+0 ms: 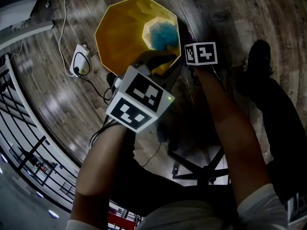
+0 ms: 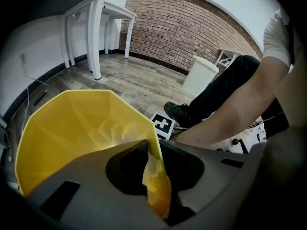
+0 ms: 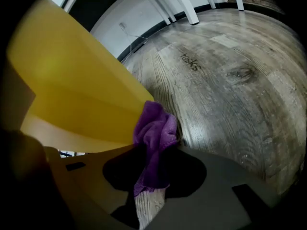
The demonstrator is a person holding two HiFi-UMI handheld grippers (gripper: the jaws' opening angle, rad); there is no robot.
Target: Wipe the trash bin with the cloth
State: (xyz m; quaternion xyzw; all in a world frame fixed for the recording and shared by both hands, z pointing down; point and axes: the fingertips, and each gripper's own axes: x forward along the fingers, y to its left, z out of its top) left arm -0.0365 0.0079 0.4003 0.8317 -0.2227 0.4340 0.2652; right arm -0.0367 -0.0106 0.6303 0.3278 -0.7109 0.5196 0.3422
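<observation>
A yellow faceted trash bin (image 1: 122, 32) stands on the wooden floor, with something blue and fluffy (image 1: 163, 35) at its bottom. My left gripper (image 1: 160, 63) is at the bin's near rim. In the left gripper view its jaws are shut on the thin yellow wall (image 2: 154, 176). My right gripper (image 1: 189, 44) is low beside the bin's right outer side. It is shut on a purple cloth (image 3: 154, 133), which lies bunched against the bin's outer wall (image 3: 76, 90). The right gripper's marker cube (image 2: 163, 124) shows past the rim.
A white power adapter with cables (image 1: 79, 60) lies on the floor left of the bin. White table legs (image 2: 96, 37) and a white bin (image 2: 201, 75) stand farther off. The person's shoe (image 2: 177, 113) and a black chair base (image 1: 201, 169) are close by.
</observation>
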